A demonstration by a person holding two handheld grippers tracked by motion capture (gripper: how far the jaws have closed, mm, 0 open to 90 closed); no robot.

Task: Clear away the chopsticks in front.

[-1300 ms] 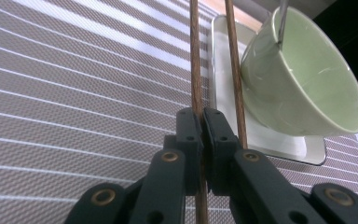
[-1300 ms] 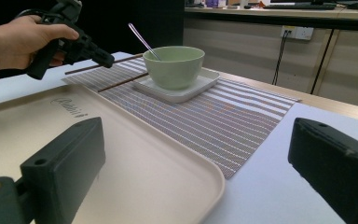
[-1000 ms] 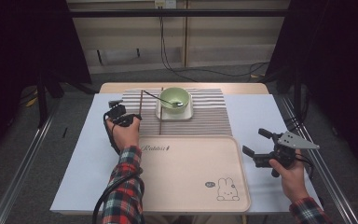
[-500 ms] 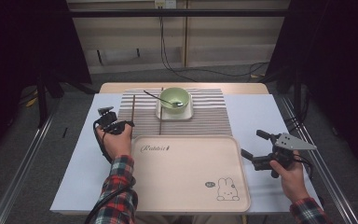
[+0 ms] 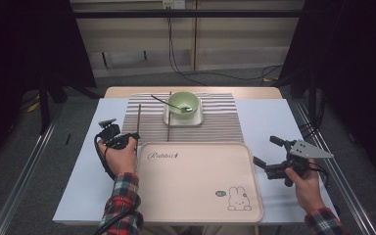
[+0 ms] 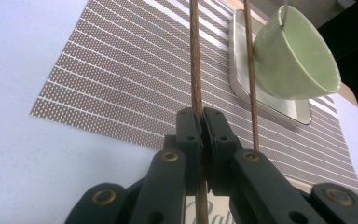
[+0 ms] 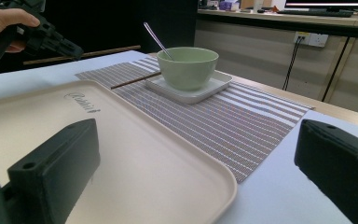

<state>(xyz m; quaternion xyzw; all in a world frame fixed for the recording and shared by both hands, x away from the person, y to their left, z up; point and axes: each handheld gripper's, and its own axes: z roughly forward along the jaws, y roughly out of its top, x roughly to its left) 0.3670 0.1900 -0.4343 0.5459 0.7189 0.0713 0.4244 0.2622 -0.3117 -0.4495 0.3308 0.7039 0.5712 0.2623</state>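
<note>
Because the left gripper (image 6: 201,122) pinches the thin brown wooden chopstick (image 6: 195,56) only at its near end above the striped placemat (image 6: 121,79), it could pivot and slip free, while the right gripper (image 5: 274,156) waits wide open.

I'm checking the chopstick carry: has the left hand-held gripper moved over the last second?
Yes. The left hand-held gripper, shut on one chopstick, has drifted left and toward the person, off the striped placemat to the tray's near-left corner.
</note>
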